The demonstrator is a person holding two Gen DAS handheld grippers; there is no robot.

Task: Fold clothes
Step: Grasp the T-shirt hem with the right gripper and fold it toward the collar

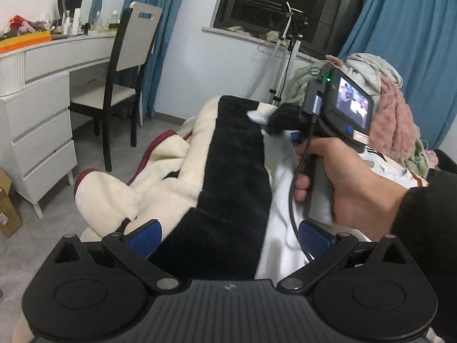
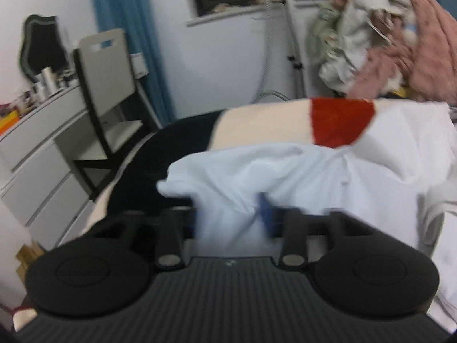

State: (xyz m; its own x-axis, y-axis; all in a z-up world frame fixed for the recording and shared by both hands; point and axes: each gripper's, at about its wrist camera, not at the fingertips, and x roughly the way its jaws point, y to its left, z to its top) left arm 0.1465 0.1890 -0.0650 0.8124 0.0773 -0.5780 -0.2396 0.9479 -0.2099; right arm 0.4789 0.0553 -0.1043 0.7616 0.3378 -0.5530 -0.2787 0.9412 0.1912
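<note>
Bedroom, fleece blanket (image 1: 228, 171); right tongs (image 2: 232, 214) pinching white garment (image 2: 285, 171), left tongs (image 1: 228, 237) spread, empty

Your left claw (image 1: 228, 237) is hovering over the blanket (image 1: 234, 177), which is lying across the bed before you. The shirt (image 1: 281, 188) is lying on the blanket, to the right of your left claw. Your right hand (image 1: 351, 183) is sitting on the right side, holding the right claw (image 1: 281, 124) over the far part of the shirt. In the right wrist view, the shirt (image 2: 285, 171) is bunching just before the right claw (image 2: 231, 217). The pile of clothes (image 1: 380, 97) is standing behind the bed at the right. The chair (image 1: 125, 80) is standing to the left of the bed, before the worktop (image 1: 57, 54). The window (image 1: 285, 3) is sitting behind, above the bed.
</note>
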